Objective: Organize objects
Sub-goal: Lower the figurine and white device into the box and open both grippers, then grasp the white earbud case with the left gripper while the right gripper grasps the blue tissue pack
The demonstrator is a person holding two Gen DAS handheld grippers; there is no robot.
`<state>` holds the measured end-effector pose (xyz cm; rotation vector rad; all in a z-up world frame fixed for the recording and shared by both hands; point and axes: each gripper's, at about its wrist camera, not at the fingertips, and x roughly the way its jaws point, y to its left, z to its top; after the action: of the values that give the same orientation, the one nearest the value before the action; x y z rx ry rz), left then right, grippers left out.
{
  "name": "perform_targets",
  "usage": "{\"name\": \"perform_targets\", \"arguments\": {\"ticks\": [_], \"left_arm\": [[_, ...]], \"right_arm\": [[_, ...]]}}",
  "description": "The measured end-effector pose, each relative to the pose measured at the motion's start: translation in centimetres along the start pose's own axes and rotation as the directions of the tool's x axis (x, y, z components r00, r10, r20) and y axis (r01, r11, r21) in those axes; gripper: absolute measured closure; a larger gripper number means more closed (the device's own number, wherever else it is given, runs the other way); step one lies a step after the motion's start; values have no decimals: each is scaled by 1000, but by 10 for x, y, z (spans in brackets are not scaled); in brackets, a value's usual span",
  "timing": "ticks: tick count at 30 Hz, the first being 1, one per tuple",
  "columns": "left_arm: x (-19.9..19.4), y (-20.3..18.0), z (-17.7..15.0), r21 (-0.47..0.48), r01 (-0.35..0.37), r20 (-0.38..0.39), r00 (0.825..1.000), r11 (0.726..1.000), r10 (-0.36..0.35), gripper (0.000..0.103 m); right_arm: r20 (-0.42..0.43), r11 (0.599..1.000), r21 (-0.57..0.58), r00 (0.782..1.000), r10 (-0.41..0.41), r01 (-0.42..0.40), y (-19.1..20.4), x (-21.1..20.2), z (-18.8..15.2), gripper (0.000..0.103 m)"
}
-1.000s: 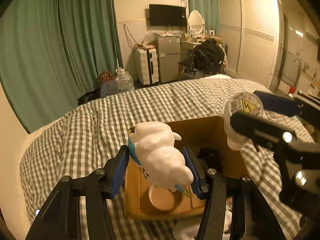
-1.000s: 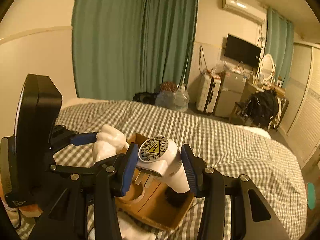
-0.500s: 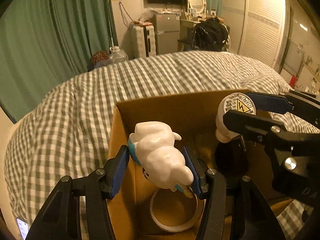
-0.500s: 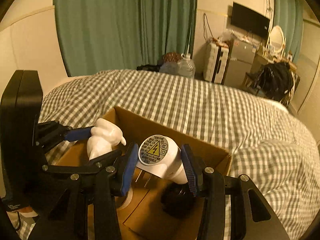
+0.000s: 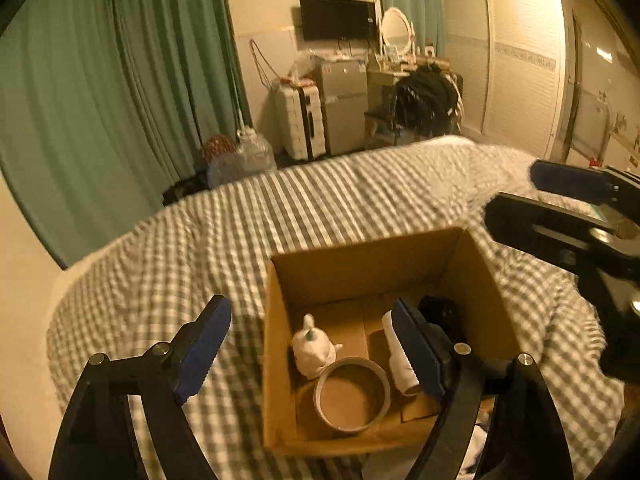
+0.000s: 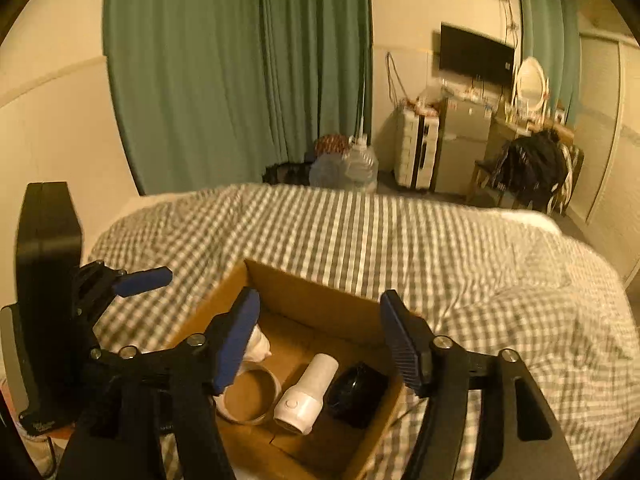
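Observation:
An open cardboard box sits on the checked bed. In it lie a white figurine, a tape roll, a white plug adapter and a black object. My left gripper is open and empty above the box's left side. My right gripper is open and empty above the box, and shows at the right edge of the left wrist view.
The checked duvet covers the bed around the box. Green curtains, a suitcase, a small fridge and a chair with a black bag stand beyond the bed.
Both grippers opened and rose from the box. The figurine dropped from the left gripper and the plug adapter from the right; both now lie in the box.

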<state>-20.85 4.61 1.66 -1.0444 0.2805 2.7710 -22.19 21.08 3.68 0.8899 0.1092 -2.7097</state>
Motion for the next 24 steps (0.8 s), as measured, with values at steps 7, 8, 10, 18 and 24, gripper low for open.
{"name": "perform_targets", "arguments": {"ticks": [7, 8, 10, 18, 24], "left_arm": [[-92, -5, 15, 7, -21, 124, 992, 1000, 20, 6], [-100, -5, 16, 10, -23, 136, 991, 1000, 21, 6], [-126, -4, 15, 14, -22, 160, 987, 1000, 20, 1], [-183, 11, -5, -18, 0, 192, 981, 1000, 3, 0], [-189, 26, -51, -43, -5, 157, 988, 999, 12, 0]], "right_arm": [[124, 999, -33, 992, -37, 41, 15, -94, 25, 24], [143, 998, -39, 989, -40, 46, 18, -111, 27, 24], [175, 997, -49, 983, -48, 57, 24, -141, 29, 19], [235, 987, -128, 970, -66, 98, 67, -229, 19, 13], [221, 974, -193, 972, -73, 117, 93, -245, -20, 11]]}}
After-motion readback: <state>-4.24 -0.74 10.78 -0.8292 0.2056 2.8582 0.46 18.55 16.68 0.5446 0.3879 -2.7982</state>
